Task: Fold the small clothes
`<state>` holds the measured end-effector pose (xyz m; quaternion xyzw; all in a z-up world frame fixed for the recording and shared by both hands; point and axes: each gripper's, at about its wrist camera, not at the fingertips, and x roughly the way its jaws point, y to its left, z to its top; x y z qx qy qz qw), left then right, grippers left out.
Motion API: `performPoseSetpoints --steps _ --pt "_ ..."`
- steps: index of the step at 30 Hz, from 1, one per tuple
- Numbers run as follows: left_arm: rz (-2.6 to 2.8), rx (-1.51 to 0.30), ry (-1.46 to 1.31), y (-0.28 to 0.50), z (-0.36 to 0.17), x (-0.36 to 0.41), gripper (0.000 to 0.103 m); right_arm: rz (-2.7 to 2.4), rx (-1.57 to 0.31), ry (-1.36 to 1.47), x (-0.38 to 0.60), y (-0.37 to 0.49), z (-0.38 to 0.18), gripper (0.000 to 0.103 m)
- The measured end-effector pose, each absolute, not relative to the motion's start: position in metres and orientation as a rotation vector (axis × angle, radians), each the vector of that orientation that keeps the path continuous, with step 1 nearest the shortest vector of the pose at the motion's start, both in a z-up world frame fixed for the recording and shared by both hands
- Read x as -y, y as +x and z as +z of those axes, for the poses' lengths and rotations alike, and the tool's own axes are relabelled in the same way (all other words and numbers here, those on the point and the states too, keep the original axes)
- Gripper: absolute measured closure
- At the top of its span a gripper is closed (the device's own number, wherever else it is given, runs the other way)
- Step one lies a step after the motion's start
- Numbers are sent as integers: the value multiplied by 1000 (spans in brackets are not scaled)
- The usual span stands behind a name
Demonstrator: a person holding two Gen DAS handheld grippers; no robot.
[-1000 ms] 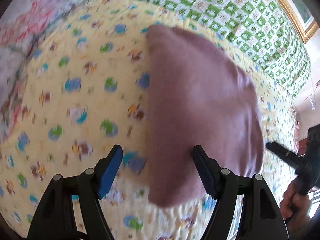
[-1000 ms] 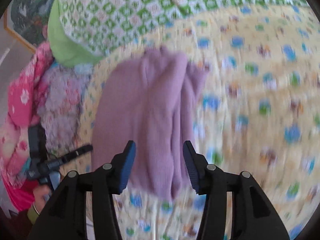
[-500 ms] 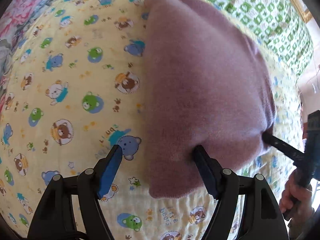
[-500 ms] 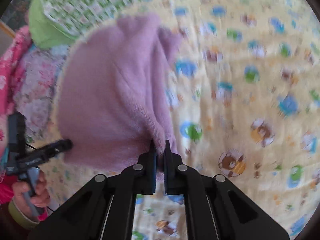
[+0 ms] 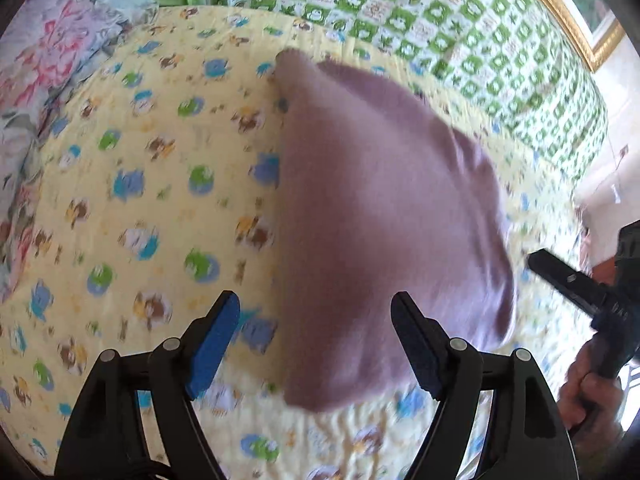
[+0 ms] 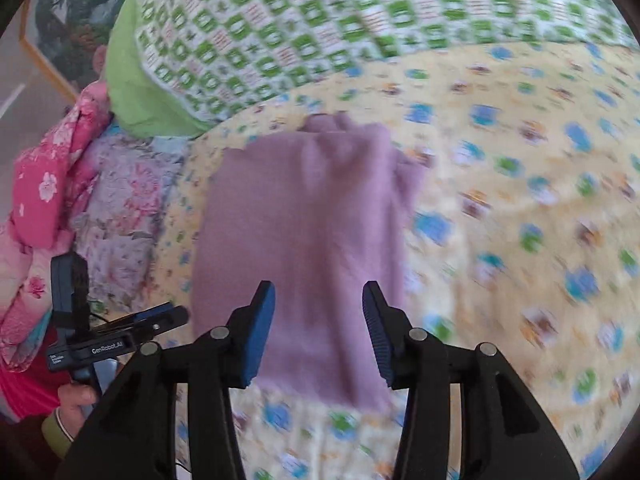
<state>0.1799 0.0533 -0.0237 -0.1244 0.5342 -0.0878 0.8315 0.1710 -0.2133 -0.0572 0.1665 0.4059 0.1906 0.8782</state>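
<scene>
Left tongs [image 5: 316, 316] gape wide, nothing btwn them, hanging above the near-left edge of the mauve knit garment [image 5: 384, 216]. That piece lies folded on the yellow bear-print quilt [image 5: 132, 184], which covers the bed; its left edge runs fairly straight, w/ a corner poking up at the far end. Right tongs [image 6: 318, 312] also spread apart and empty, just over the garment's near end. In the right wrist view a looser layer sticks out along the right side, so the stack looks uneven.

Risks, as I judge them:
- Both views are motion-blurred, so aim is unsure; a grab now could pinch quilt along w/ the knit and drag the bedding.
- Knit is soft and thick; taking only the top layer would peel the fold open instead of carrying it over.
- Uneven right layer may slide out on the next fold, leaving a lopsided bundle.
- Both tongs sit near each other at the near end; they could bump.
</scene>
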Motion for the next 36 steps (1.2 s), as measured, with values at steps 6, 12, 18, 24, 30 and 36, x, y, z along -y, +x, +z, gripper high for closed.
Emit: performPoseSetpoints --steps 6,12,18,24,30,36 --pt "-173 -1215 -216 217 -54 -32 24 269 -1024 373 218 221 -116 89" --pt "-169 -1187 -187 209 -47 -26 24 306 -953 403 228 206 -93 88" --pt "-156 -1148 -198 178 -30 -37 25 376 -877 403 225 168 -66 85" --pt "-108 -1136 -265 144 -34 -52 24 387 -854 380 213 131 -67 55" --pt "-95 -1069 -198 101 -28 -53 24 366 -832 288 198 91 -70 47" --pt "-98 -1026 -69 63 -22 -41 24 347 -768 158 187 49 -69 23"
